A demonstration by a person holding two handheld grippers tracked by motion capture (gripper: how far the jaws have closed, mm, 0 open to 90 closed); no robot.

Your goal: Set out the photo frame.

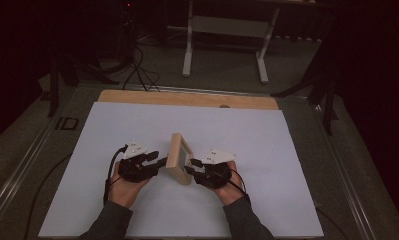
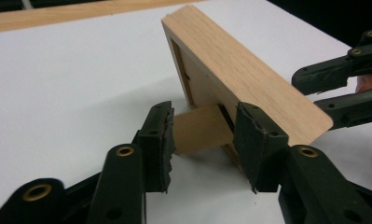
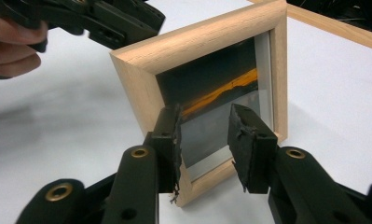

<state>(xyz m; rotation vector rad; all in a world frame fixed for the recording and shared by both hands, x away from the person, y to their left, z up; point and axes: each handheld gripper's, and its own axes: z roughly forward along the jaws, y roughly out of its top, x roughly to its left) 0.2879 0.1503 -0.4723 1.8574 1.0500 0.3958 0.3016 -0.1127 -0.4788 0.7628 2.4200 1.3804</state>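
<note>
White table [image 1: 267, 200]: picture frame [image 1: 179, 158] between both hand-held grippers.

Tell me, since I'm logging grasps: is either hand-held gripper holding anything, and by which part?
Neither grips anything. The left hand-held gripper stands open around the picture frame's rear stand flap; the right hand-held gripper is open before its glass.

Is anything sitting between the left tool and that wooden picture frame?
Nothing visible does. The left tool faces the back of the picture frame with open jaws on either side of its cardboard stand; just bare white table around.
</note>
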